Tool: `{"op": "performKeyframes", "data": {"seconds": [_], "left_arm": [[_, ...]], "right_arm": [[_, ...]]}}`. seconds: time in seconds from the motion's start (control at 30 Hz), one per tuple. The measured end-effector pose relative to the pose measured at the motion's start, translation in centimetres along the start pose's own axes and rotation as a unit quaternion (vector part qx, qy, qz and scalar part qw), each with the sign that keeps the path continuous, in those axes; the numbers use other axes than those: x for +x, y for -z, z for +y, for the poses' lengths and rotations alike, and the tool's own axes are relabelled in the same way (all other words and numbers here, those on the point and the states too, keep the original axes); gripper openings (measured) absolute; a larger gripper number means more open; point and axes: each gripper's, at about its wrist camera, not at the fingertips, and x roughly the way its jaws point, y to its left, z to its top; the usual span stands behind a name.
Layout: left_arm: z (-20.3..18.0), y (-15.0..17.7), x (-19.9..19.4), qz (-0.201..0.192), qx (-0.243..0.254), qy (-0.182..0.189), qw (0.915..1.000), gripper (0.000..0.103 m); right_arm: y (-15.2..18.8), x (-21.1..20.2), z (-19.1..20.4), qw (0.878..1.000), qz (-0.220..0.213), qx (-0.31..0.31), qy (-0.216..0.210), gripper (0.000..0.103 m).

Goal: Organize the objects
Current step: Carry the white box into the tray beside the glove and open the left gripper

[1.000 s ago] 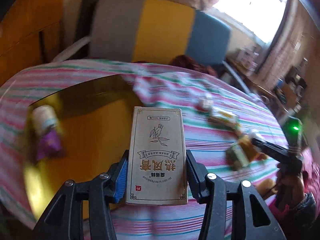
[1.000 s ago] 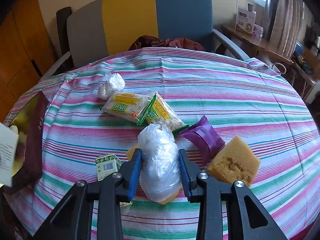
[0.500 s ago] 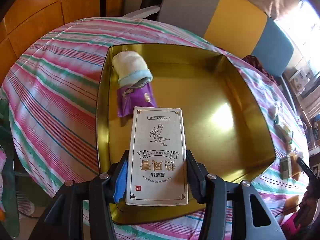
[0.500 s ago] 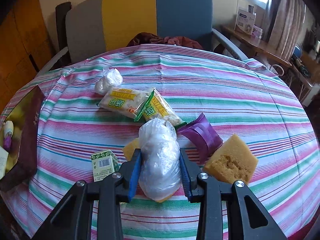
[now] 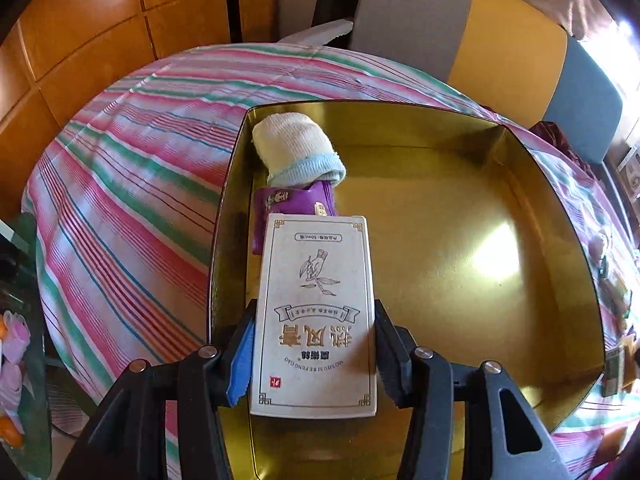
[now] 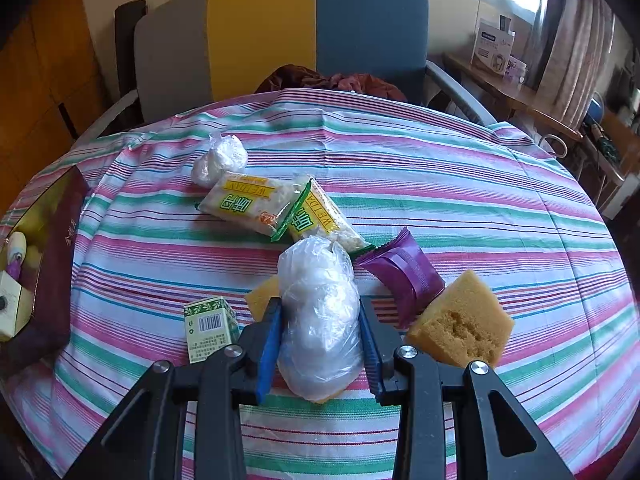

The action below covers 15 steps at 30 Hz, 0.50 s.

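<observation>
Left wrist view: the left gripper [image 5: 314, 350] pinches a cream carton with printed Chinese characters [image 5: 316, 312] by its long sides, both pads pressed flat against it. The carton hangs over the near left part of a gold tin tray [image 5: 540, 184], which sits on the striped tablecloth [image 5: 132, 184]. Whether the carton's far end touches the tray floor cannot be determined. Inside the tray, against its left wall, lie a rolled cream sock with a pale blue cuff [image 5: 298, 152] and, touching it on the near side, a purple snack packet [image 5: 288, 208]. The carton's far end overlaps the packet in this view.

Right wrist view: the right gripper [image 6: 320, 344] is clamped on a clear plastic bag with white contents [image 6: 320, 312], pads pressed into its sides. The bag rests on the tablecloth, partly over a yellow sponge piece [image 6: 264, 296]. Just left of the gripper stands a small green-and-white box with a barcode [image 6: 210, 326]. To the right lie a large tan sponge block [image 6: 464, 324] and a purple wrapper [image 6: 404, 272], touching each other. Beyond the bag are two yellow-green snack packs [image 6: 256, 204], overlapping, and a smaller knotted plastic bag [image 6: 220, 158]. The tray shows at the far left edge. A chair with grey, yellow and blue panels [image 6: 280, 28] stands behind the table.
</observation>
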Motion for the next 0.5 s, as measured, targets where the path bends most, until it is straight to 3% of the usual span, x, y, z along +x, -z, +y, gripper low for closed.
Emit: {"op": "performKeyframes", "data": {"seconds": [0.23,0.3,0.5], "left_arm": [[-0.3,0.7,-0.3,0.010,0.002,0.015,0.9998,0.055],[-0.3,1.0,-1.0,-0.001,0.005,0.011,0.9999,0.061],[-0.5,1.8,-3.6,-0.037,0.024,0.009,0.9990,0.067]], "right_arm": [[0.0,-0.1,0.0,1.000,0.000,-0.001,0.002,0.037],[0.0,-0.1,0.0,1.000,0.000,-0.002,0.002,0.037],[0.0,-0.1,-0.1,1.000,0.000,0.000,0.000,0.037]]}}
